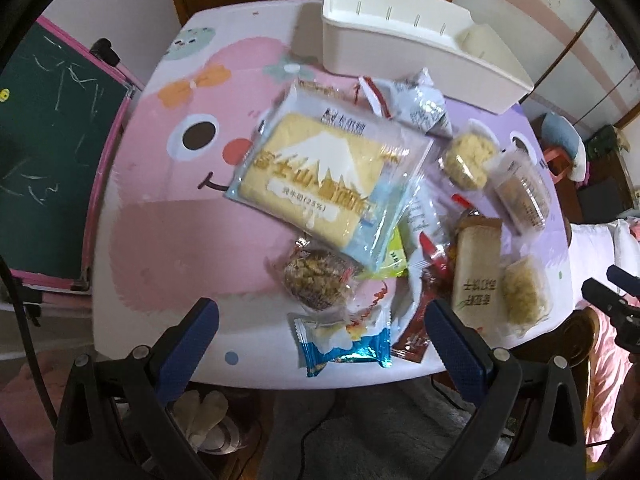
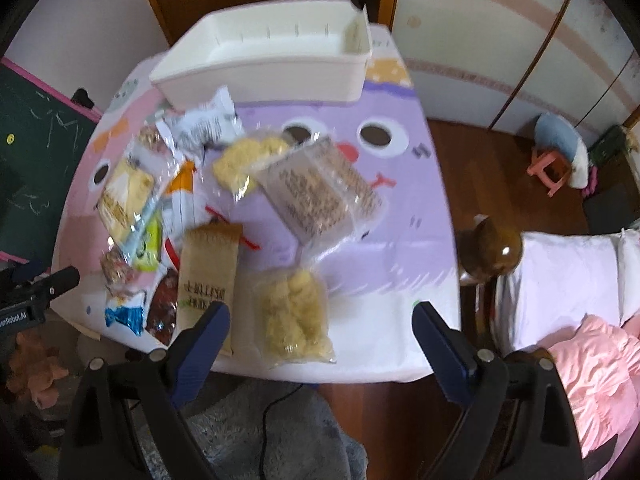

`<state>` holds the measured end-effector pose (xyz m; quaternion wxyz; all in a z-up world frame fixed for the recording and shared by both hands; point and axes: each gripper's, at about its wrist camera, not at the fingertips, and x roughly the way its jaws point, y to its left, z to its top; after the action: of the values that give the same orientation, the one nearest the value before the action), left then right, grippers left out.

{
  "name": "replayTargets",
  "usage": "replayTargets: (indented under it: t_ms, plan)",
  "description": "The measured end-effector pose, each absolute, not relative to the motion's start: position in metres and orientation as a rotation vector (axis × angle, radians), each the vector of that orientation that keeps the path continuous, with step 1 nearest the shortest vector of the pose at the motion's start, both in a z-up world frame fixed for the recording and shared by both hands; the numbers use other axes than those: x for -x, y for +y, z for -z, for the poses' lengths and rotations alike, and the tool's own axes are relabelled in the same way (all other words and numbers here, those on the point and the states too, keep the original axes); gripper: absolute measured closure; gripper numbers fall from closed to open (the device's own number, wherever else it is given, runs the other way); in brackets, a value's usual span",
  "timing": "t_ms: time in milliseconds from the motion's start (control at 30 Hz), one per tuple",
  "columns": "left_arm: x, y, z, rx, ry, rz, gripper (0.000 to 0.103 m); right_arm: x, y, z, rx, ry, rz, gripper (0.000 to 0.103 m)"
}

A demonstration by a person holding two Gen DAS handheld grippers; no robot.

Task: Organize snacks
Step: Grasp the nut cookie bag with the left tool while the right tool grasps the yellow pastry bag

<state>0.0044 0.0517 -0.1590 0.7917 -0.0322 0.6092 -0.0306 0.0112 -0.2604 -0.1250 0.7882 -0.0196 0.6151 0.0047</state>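
Note:
Several packaged snacks lie scattered on a small table with a pink and purple cartoon cover [image 1: 160, 216] [image 2: 400, 240]. A large yellow cake pack [image 1: 316, 176] sits in the middle of the pile. My left gripper [image 1: 322, 312] hangs open above a blue-ended wrapper [image 1: 344, 344] and a brown nut cake [image 1: 316, 280], touching neither. My right gripper [image 2: 322, 318] is open above a clear bag of yellow puffs [image 2: 294, 320], next to a tan cracker pack [image 2: 208, 272]. An empty white bin [image 1: 400, 44] [image 2: 272, 60] stands at the table's far edge.
A green chalkboard [image 1: 48, 152] leans at the left. A bed with pink bedding [image 2: 592, 360] and a brown bedpost [image 2: 492, 252] stand to the right of the table. A small pink stool [image 2: 548, 168] is on the wooden floor. A grey rug [image 2: 280, 432] lies below.

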Motion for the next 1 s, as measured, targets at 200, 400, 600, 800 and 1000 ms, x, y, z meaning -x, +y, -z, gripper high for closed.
replayTargets:
  t_ms: [200,400,600,800,1000]
  plan:
    - [-0.016,0.058,0.192,0.098,1.368,0.042,0.001,-0.01,-0.266,0.156,-0.002,1.387,-0.042,0.013]
    - [-0.027,0.062,0.22,0.141,1.429,0.052,0.004,-0.012,-0.278,0.183,-0.072,1.453,-0.028,0.014]
    - [-0.032,0.062,0.235,0.135,1.445,0.051,0.005,-0.015,-0.275,0.197,-0.073,1.463,-0.037,0.014]
    - [-0.044,0.063,0.246,0.155,1.47,0.059,0.025,-0.017,-0.25,0.205,0.046,1.454,-0.075,0.017]
    - [-0.05,0.064,0.257,0.136,1.473,0.07,0.033,-0.015,-0.233,0.221,0.112,1.503,-0.104,0.043]
